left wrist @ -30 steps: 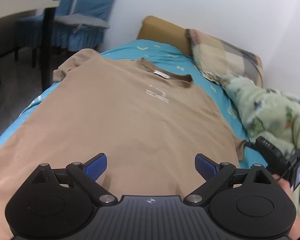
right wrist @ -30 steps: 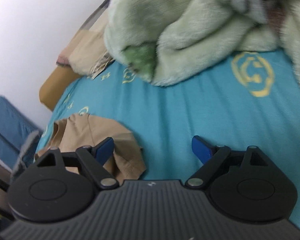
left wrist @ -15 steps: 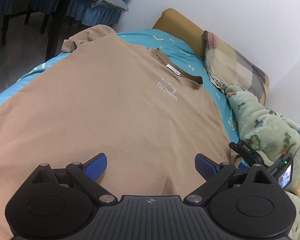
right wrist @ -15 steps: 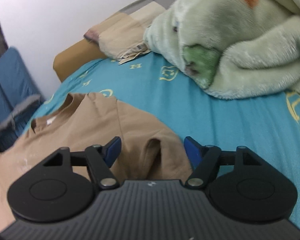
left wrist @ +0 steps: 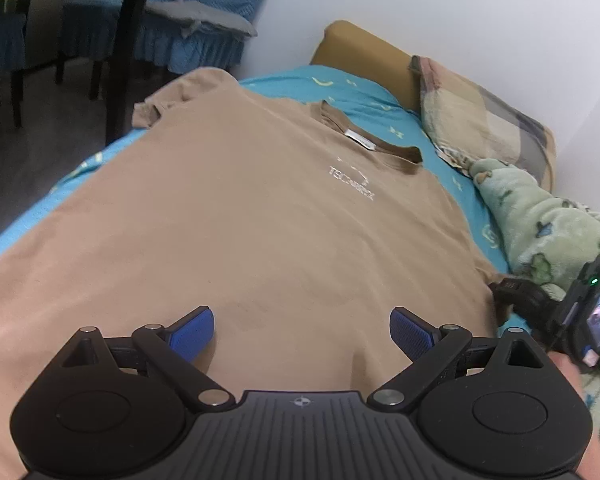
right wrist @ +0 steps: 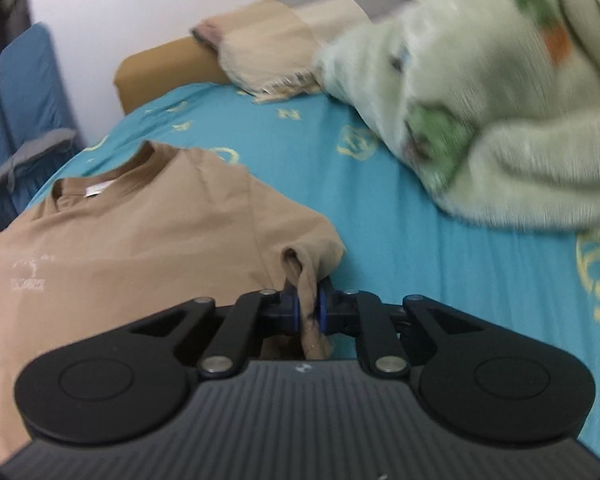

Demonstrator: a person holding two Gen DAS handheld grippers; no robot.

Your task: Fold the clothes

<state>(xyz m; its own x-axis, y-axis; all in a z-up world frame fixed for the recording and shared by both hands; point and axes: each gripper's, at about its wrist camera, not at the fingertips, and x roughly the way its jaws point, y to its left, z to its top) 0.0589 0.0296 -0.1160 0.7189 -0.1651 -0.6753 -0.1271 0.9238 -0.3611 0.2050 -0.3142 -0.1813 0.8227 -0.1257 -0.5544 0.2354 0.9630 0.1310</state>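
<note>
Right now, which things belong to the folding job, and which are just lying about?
In the job: T-shirt; right gripper, shut on its sleeve; left gripper, open above it.
Lying about: pillow; fleece blanket; chair.

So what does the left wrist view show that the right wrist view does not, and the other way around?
Only the left wrist view shows the open left gripper over the shirt front, the far sleeve and the dining table leg. Only the right wrist view shows the right gripper shut on the near sleeve. Both show the tan T-shirt, teal bedsheet, pillow and green fleece blanket.
</note>
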